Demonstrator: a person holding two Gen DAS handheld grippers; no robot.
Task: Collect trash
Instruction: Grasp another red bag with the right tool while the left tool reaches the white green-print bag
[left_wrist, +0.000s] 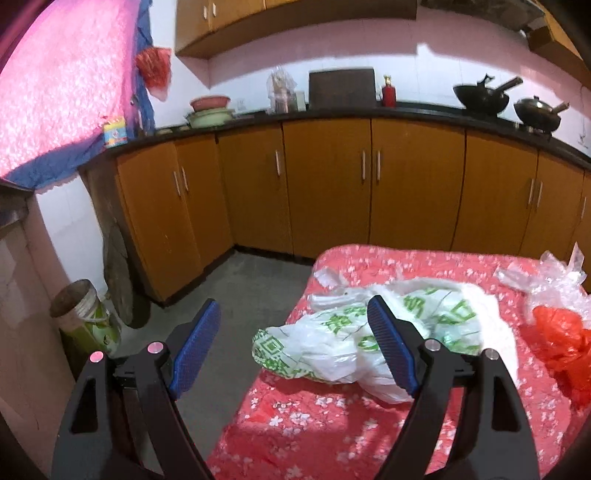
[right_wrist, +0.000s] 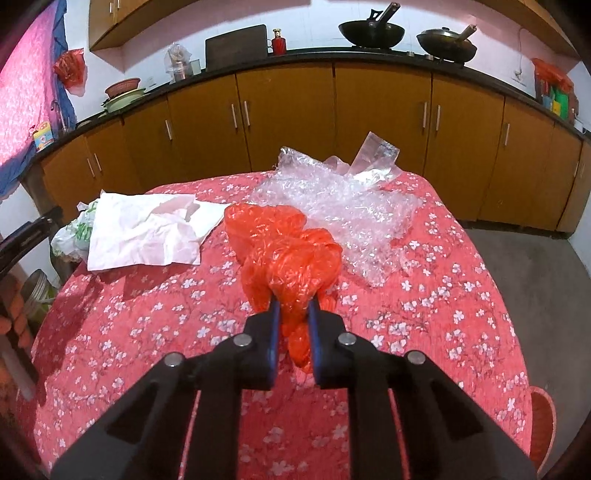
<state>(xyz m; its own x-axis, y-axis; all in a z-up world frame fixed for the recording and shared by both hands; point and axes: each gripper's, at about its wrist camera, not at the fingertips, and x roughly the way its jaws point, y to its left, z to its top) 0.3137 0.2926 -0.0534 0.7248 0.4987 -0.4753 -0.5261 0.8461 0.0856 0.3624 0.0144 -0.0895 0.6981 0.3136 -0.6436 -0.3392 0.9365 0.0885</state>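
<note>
Gripping a crumpled red plastic bag (right_wrist: 284, 251) with the right gripper (right_wrist: 294, 302): both blue pads pressing in on the near end of the bag, squeezing it into a narrow twist, with the bulk of it bunching up beyond the fingertips. Resting, that far bulk, on the table (right_wrist: 147, 314), which is wearing a red cloth with white blossoms.

Lying just behind the red bag and touching it: a heap of clear bubble wrap (right_wrist: 332, 199), with a flat piece of clear plastic film (right_wrist: 376, 155) sticking up at the table's far edge. Lying to the left of the red bag: a creased sheet of white paper (right_wrist: 147, 229), overlapping a white bag with green print (left_wrist: 332, 332) at the table's left edge.

Holding the left gripper (left_wrist: 292, 302) wide apart, grasping nothing: one pad reaching out past the table edge over the grey floor (left_wrist: 240, 288), the other hanging in front of the green-printed bag; hard telling whether that pad is touching the bag.

Standing beyond the table: a row of brown cabinets (left_wrist: 325, 184) under a dark worktop, carrying two black woks (right_wrist: 371, 35). Sitting on the floor by the wall at the left: a dusty jar (left_wrist: 85, 314).
</note>
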